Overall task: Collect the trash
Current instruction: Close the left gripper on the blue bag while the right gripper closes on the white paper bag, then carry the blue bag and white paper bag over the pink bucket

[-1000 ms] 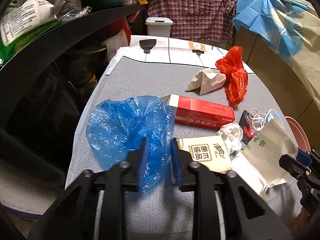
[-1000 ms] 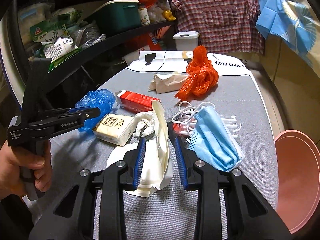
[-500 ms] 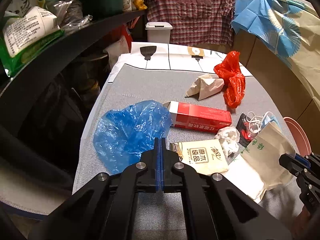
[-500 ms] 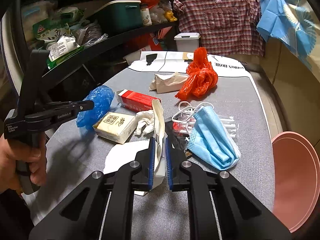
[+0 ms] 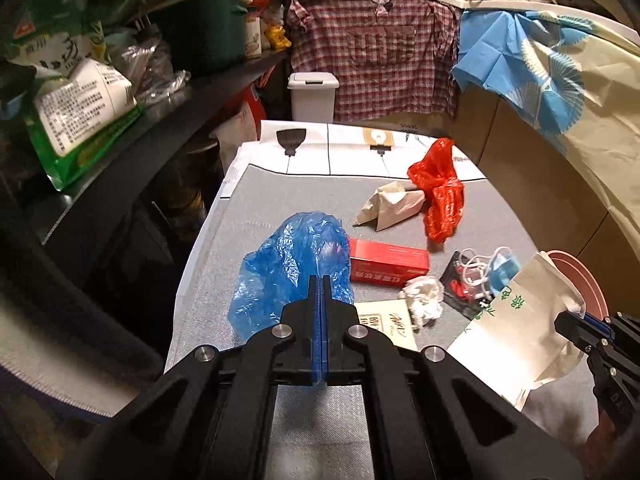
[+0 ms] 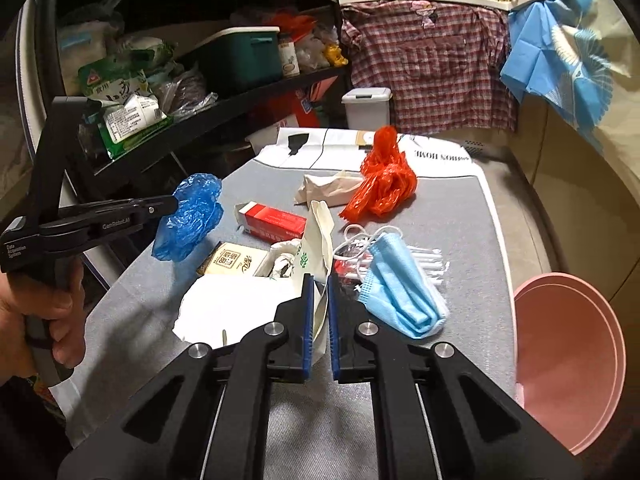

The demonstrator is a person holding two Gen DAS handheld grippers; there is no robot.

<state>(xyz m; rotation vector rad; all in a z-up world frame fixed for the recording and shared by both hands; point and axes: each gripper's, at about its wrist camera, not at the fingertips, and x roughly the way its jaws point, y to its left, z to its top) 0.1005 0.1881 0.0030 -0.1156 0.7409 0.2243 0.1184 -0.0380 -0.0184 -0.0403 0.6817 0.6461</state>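
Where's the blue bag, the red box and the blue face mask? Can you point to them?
blue bag (image 6: 188, 216): right wrist view, on its crinkled middle.
red box (image 5: 388, 266): left wrist view, on its long front side.
blue face mask (image 6: 404, 284): right wrist view, on its folded cloth.

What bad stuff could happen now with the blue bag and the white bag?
The blue plastic bag hangs from the left hand-held gripper by a thin pinch, so it might slip out. The white paper bag, held by its edge in the right hand-held gripper, could tear or drag the crumpled tissue along.
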